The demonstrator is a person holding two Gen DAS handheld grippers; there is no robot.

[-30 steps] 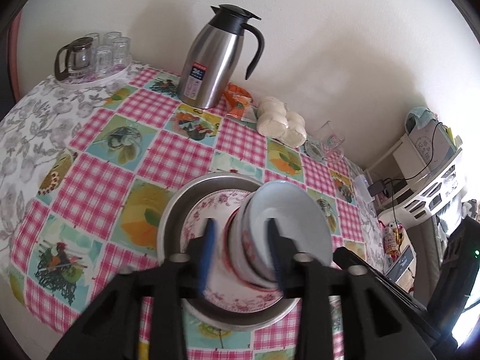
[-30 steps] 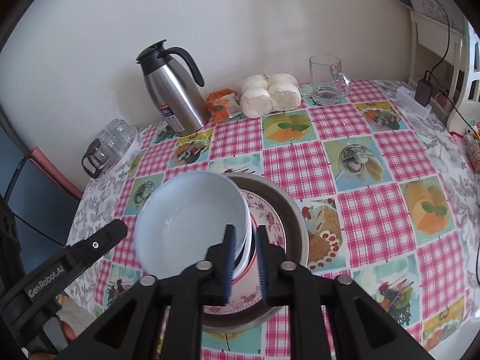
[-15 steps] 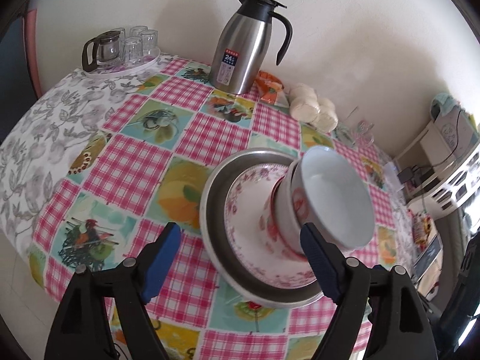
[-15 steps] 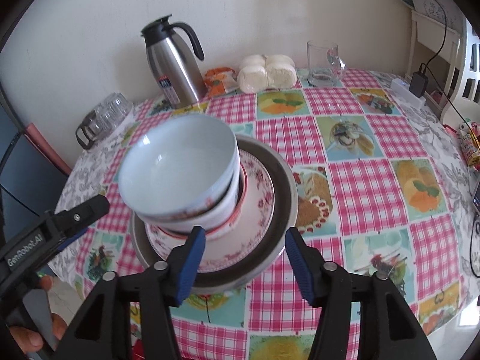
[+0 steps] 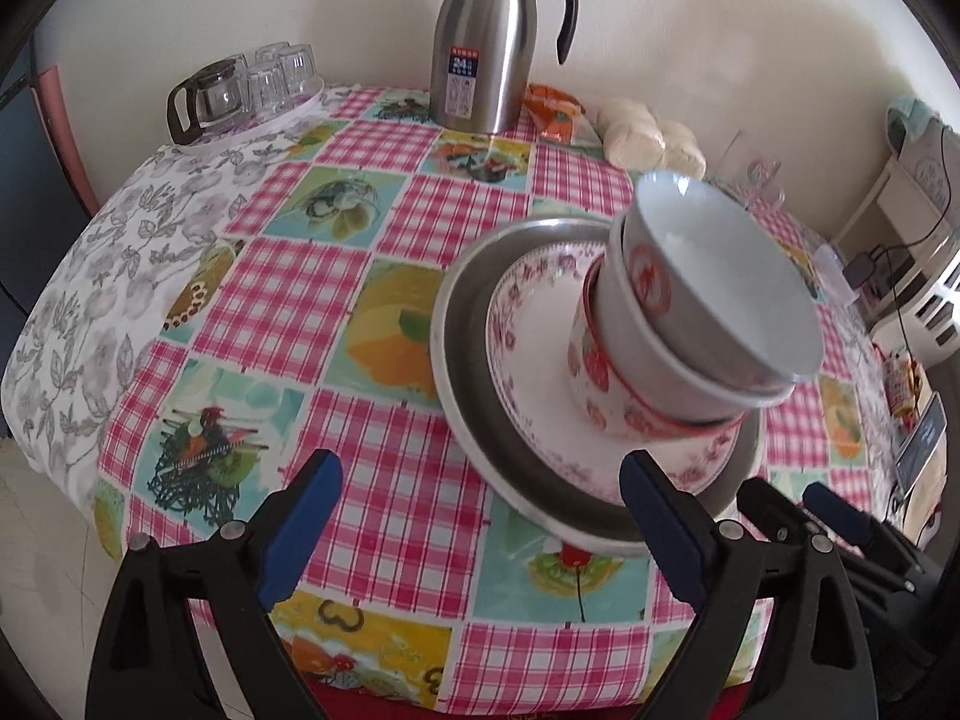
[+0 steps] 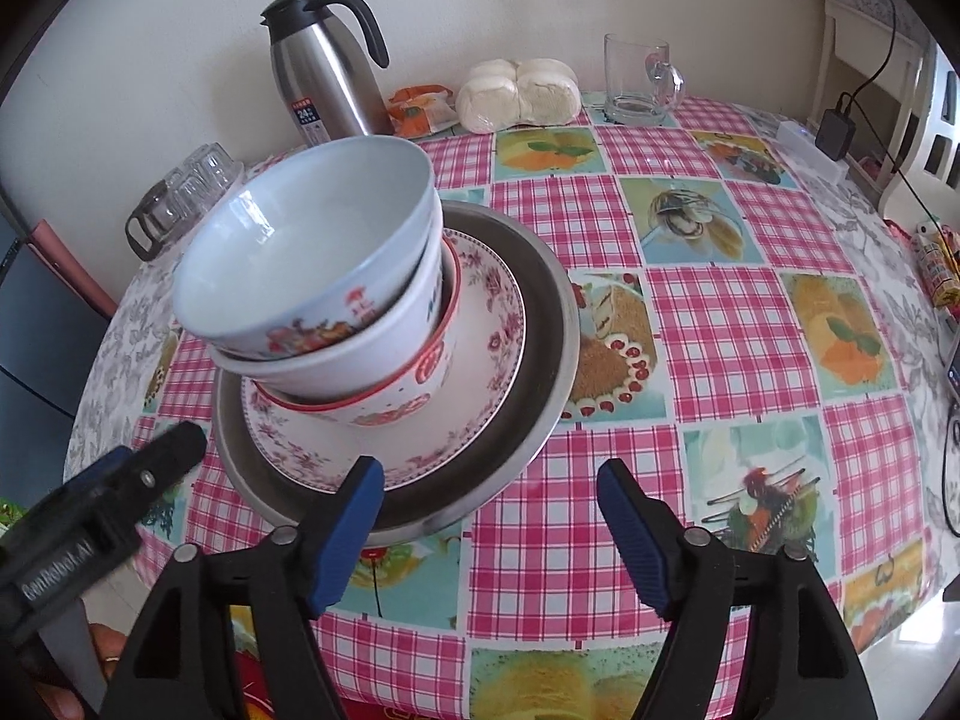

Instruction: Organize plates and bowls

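Note:
A stack of three nested bowls, topped by a pale white bowl [image 5: 720, 282] [image 6: 300, 246] and with a red-patterned bowl [image 5: 600, 384] [image 6: 390, 408] at the bottom, stands on a floral plate [image 5: 528, 324] [image 6: 480, 336]. That plate lies in a steel dish [image 5: 462, 360] [image 6: 540, 324] on the checked tablecloth. My left gripper [image 5: 477, 468] hovers at the near side of the dish, its jaws opening, gripping nothing. My right gripper [image 6: 491, 471] is at the near side of the dish too, jaws opening and empty. Each gripper shows at the edge of the other's view.
At the back by the wall stand a steel thermos jug [image 5: 486, 42], a tray of glasses with a glass pot [image 5: 240, 90], an orange snack packet [image 5: 552, 114], a bag of white buns [image 5: 648, 138] and a glass mug [image 6: 636, 78]. A white shelf with cables [image 6: 888, 60] is right of the table.
Both grippers were shut on the bowl stack a second ago. They have let go, opened wide and drawn back toward the near table edge; the stack now rests on the plate.

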